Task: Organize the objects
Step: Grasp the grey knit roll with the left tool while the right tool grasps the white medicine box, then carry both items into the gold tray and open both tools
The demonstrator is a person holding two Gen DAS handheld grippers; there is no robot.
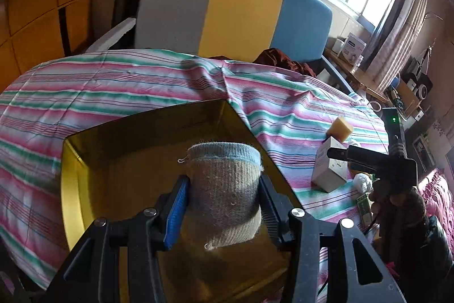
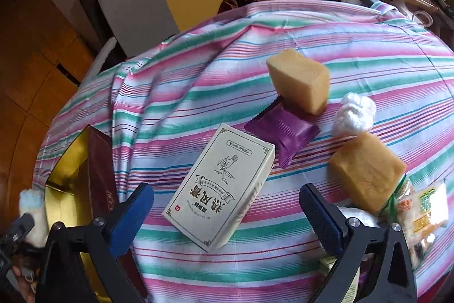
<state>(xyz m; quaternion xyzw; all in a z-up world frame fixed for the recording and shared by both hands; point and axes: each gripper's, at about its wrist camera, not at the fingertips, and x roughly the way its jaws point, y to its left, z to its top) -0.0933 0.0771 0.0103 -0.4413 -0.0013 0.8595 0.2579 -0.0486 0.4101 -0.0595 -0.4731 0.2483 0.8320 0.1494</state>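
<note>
My left gripper is shut on a rolled beige knit sock with a pale blue cuff. It holds the roll above the gold-lined inside of an open box. In the right wrist view that roll shows at the far left, beside the box's gold lining and maroon wall. My right gripper is open, its blue-padded fingers wide apart either side of a cream carton with printed characters. The pads do not touch the carton. The right gripper also shows at the carton in the left wrist view.
On the striped cloth beyond the carton lie a purple packet, two yellow blocks, a white wad and a snack bag. A grey, yellow and blue headboard stands behind. A cluttered wooden shelf runs under the window.
</note>
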